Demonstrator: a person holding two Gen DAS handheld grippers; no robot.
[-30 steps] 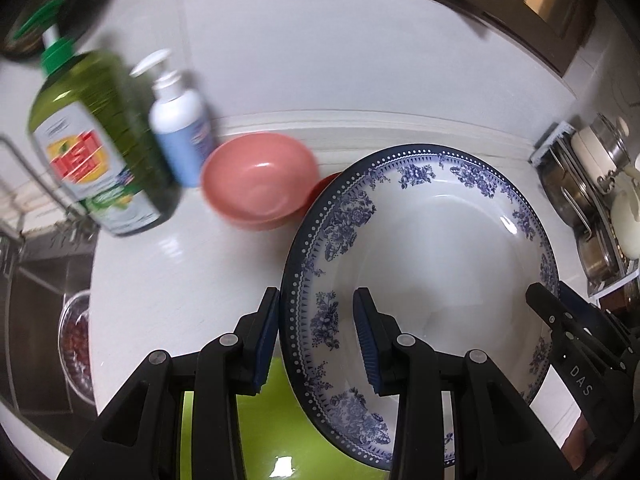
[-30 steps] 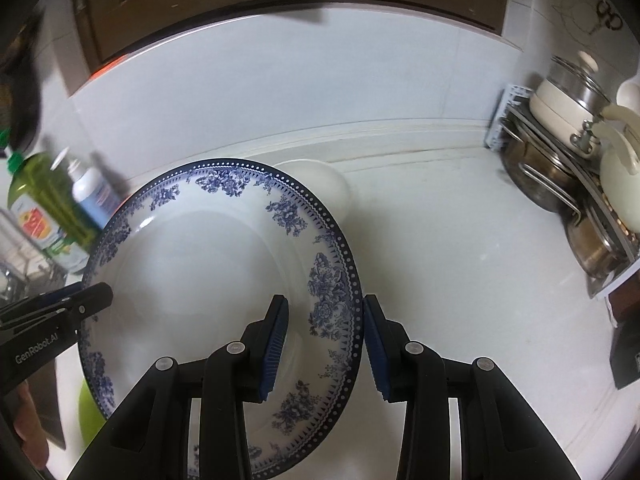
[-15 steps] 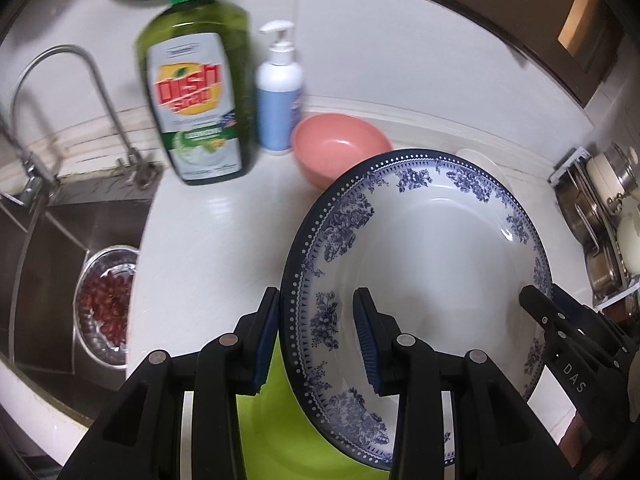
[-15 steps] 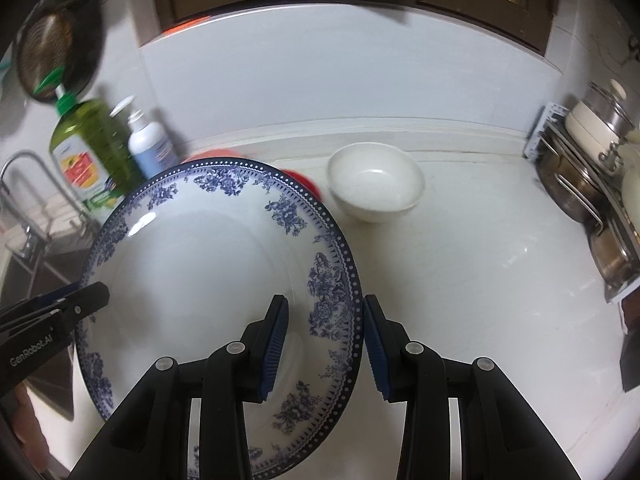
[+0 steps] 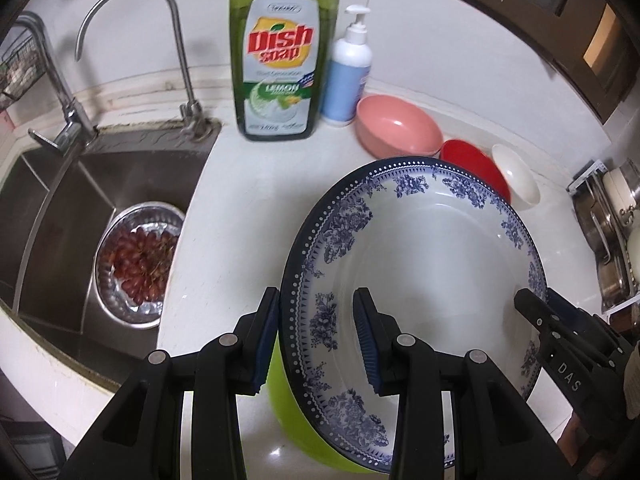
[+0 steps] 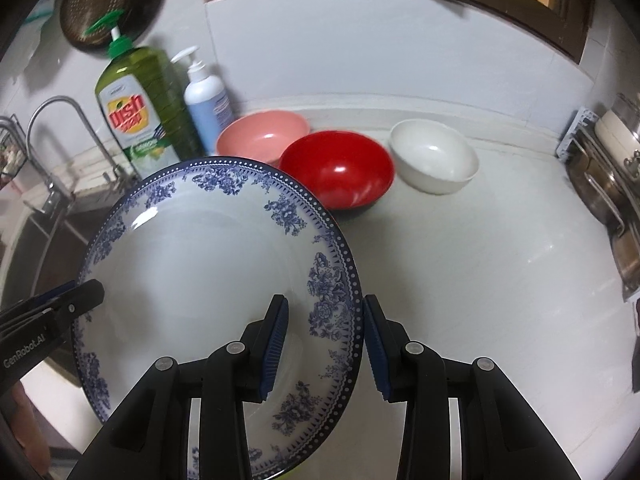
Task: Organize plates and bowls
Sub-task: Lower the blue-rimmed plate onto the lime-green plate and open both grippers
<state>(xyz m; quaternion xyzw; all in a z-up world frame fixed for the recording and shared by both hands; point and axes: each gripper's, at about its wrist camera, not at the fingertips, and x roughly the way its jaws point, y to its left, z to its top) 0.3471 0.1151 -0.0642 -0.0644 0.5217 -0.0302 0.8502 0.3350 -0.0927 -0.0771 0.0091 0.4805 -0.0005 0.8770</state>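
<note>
Blue-and-white plate [image 5: 432, 280]: a wide dish with a dotted navy rim and floral sprays, held tilted above the worktop [image 5: 248, 208] between both claws, one on each side of its rim.
Left claw [image 5: 316, 336]: clenched on the plate's left edge, one blue pad outside the rim and the other on the inner face.
Right claw [image 6: 326, 344]: clamped on the plate's right edge in the same way, one pad inside the dish, the other just outside the rim.
Green dish [image 5: 288, 408]: a lime-coloured piece directly under the plate; only its left edge shows, so whether the two touch I cannot tell.
Pink bowl [image 6: 262, 138]: upright on the worktop by the back wall, just beside the pump bottle.
Red bowl [image 6: 340, 168]: upright, touching or nearly touching the pink bowl, partly behind the plate's far rim.
White bowl [image 6: 434, 156]: upright, to the right of the red bowl with a small gap.
Dish soap bottle [image 5: 282, 52]: green, standing at the back, near the sink.
Pump bottle [image 5: 346, 76]: white and blue, right of the soap.
Sink [image 5: 52, 208]: steel, left of the worktop, holding a metal colander [image 5: 138, 268] of red grapes.
Pot rack [image 6: 600, 184]: at the far right, stacked with steel pans.
</note>
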